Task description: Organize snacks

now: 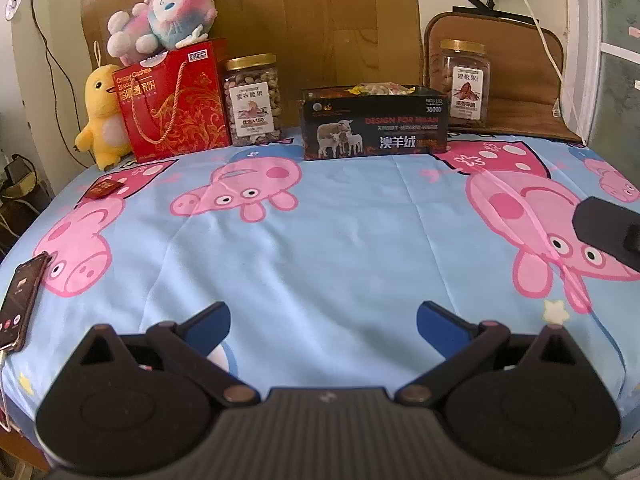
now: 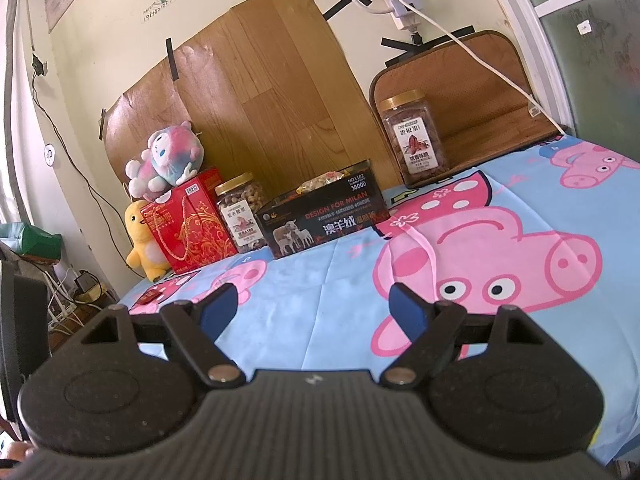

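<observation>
Both grippers hang low over the near part of the surface (image 1: 320,220), which wears a blue cartoon-pig cloth. The left gripper (image 1: 323,320) and the right gripper (image 2: 314,304) each have their jaws spread wide with nothing between them, a sensible stance before anything is chosen. The snacks stand in a row along the far edge against the wall: a red gift box (image 1: 172,104) at far left, a nut jar (image 1: 253,100) just beside it, an open black box (image 1: 374,124) holding wrapped snacks in the middle, and a second jar (image 1: 466,80) at far right on a brown mat. One small red packet (image 1: 105,189) lies apart on the left, probably the piece left to gather. A yellow toy (image 1: 100,116), a pink toy (image 1: 160,20) atop the gift box, and a phone (image 1: 20,300) at the near left edge are bystanders. The open middle leaves a clear reach.
</observation>
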The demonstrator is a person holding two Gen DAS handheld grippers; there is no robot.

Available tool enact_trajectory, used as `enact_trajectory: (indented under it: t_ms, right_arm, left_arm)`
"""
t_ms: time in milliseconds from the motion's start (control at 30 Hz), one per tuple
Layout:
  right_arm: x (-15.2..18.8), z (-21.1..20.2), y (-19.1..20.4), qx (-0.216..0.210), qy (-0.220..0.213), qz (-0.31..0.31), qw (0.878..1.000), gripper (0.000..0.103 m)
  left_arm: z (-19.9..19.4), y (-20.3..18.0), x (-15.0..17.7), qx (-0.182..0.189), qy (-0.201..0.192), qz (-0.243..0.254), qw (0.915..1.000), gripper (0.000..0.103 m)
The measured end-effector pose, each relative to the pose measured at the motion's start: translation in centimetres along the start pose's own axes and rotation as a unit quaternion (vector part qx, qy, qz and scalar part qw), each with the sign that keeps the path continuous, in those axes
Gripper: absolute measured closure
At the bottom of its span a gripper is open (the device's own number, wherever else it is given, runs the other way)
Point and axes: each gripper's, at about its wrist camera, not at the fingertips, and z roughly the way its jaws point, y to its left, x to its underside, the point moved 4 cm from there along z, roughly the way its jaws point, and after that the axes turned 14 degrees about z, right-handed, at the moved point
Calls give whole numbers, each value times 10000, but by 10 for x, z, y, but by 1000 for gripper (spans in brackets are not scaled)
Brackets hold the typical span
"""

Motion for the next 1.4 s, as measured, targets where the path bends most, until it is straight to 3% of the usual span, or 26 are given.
enact_trajectory:
  t_ms: [1400]
  right_arm:
    - [1, 1, -2, 35, 11, 35, 10000, 18]
  left_arm:
    - [-4, 4, -1, -131, -47, 133, 9998, 0]
